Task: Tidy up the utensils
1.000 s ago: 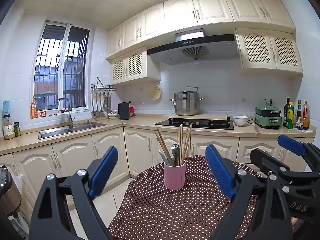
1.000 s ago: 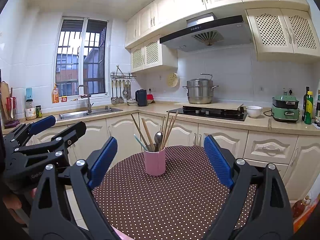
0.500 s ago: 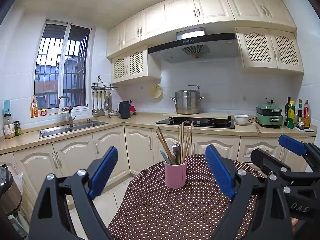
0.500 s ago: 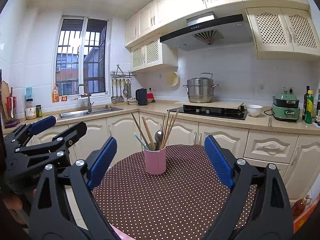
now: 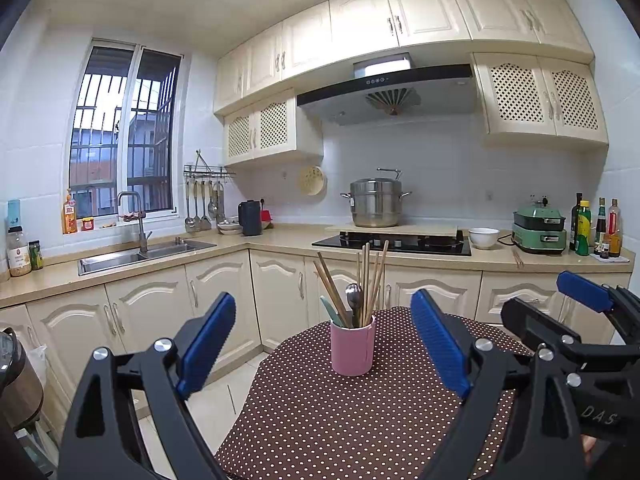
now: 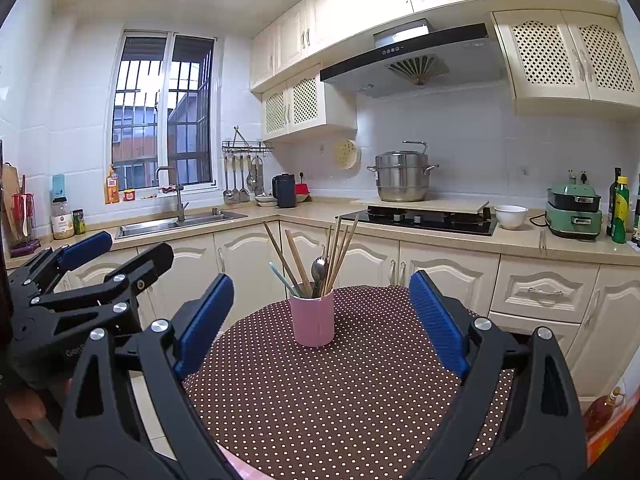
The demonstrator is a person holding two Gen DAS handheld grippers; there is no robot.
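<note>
A pink cup (image 5: 352,347) stands upright on a round table with a brown dotted cloth (image 5: 320,420). It holds several wooden chopsticks (image 5: 370,276), a metal spoon (image 5: 353,295) and a pale green utensil (image 5: 330,311). My left gripper (image 5: 322,346) is open and empty, held above the table with the cup ahead between its fingers. My right gripper (image 6: 320,326) is open and empty, also facing the cup (image 6: 312,319) on the cloth (image 6: 340,400). Each gripper shows at the edge of the other's view.
Cream cabinets and a counter run behind the table, with a sink (image 5: 140,254), a hob (image 5: 394,242) carrying a steel pot (image 5: 375,202), a white bowl (image 5: 483,237), a green cooker (image 5: 540,230) and bottles (image 5: 596,226). A dark pot (image 5: 16,384) stands low at the left.
Both views have drifted slightly; the cup sits a touch lower in the left wrist view. Both grippers stay open and empty.
</note>
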